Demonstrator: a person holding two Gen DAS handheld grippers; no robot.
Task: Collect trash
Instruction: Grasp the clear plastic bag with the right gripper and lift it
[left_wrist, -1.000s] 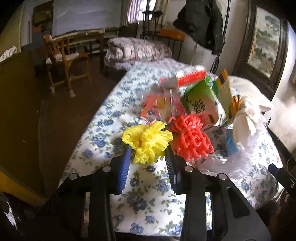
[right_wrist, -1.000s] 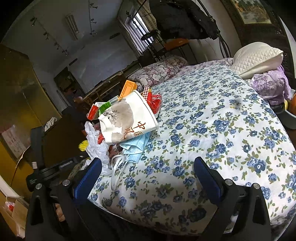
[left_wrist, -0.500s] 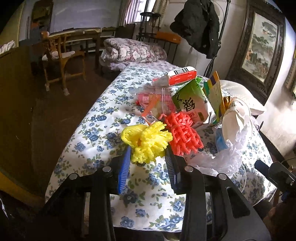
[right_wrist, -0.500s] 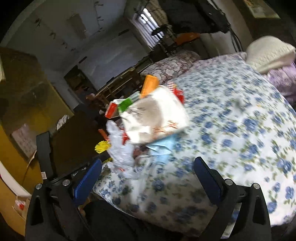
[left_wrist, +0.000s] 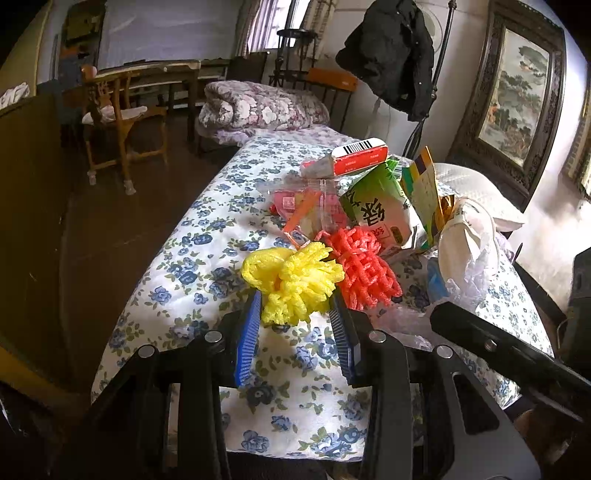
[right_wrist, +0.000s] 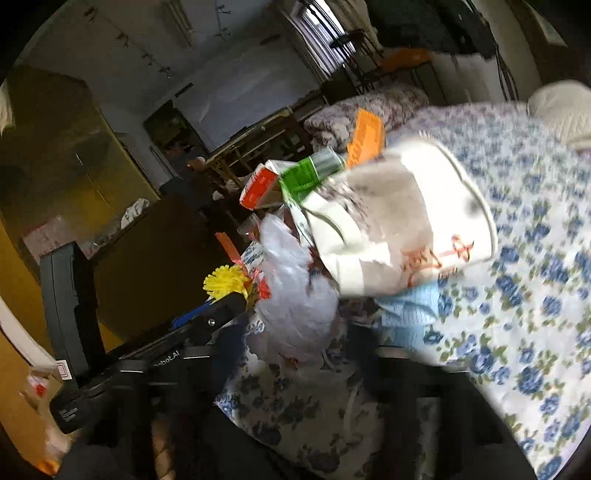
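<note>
The left hand-held gripper (left_wrist: 295, 325) clamps the yellow foam net (left_wrist: 291, 280); the right hand-held gripper (right_wrist: 295, 354) has just clenched at the clear plastic bag (right_wrist: 295, 295), while cartons (left_wrist: 380, 214) at 1 o'clock remain uncollected on the bed (left_wrist: 192, 266).

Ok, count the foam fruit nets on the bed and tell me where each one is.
2. The yellow net sits between the left gripper fingers; the red net lies beside it, against the trash pile. More may be buried in there.

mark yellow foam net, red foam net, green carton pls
yellow foam net (left_wrist: 293, 282), left wrist view, centre of the bunched mesh between the blue pads
red foam net (left_wrist: 364, 271), left wrist view, middle of the mesh
green carton (left_wrist: 380, 216), left wrist view, printed front face
</note>
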